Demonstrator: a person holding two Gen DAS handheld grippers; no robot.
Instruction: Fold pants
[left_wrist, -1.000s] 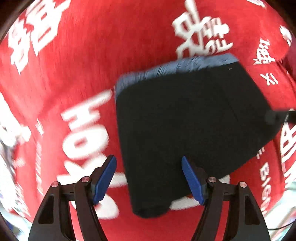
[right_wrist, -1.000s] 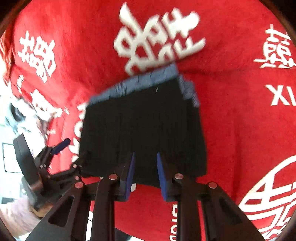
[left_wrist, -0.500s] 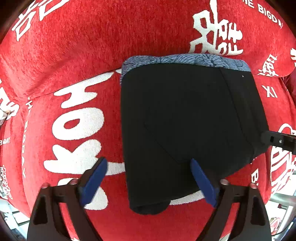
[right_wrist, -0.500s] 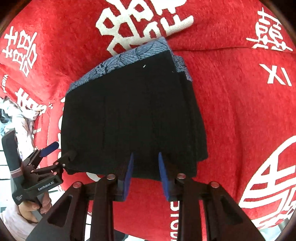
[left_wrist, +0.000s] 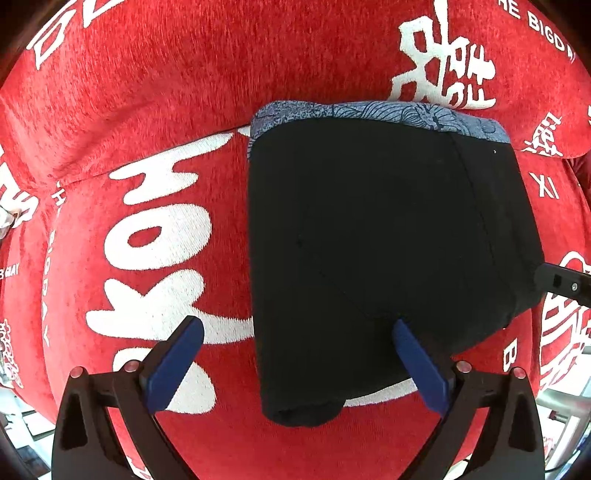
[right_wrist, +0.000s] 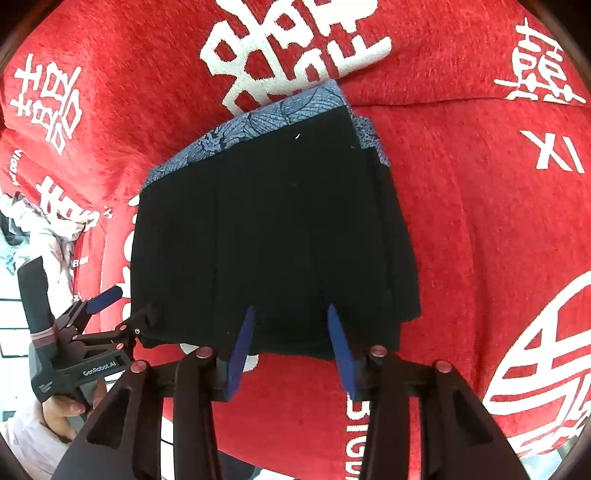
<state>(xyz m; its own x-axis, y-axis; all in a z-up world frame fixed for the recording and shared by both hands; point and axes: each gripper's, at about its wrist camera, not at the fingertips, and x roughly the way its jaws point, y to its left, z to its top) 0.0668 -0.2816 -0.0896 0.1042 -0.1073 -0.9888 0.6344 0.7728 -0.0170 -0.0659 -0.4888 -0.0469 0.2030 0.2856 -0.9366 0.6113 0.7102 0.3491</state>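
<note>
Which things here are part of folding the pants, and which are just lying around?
Part of the job:
- black pants, folded, blue patterned waistband
- left gripper, open
- right gripper, jaws opening

Just lying about:
- red printed cloth underneath
- crumpled pale fabric at the edge

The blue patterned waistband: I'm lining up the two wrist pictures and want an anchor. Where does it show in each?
Left wrist view: the blue patterned waistband runs along the top edge of the folded black pants, above centre.
Right wrist view: the waistband slants along the pants' upper left edge, above centre.
Shared landmark: the big white character on the red cloth, just beyond the waistband in both.
</note>
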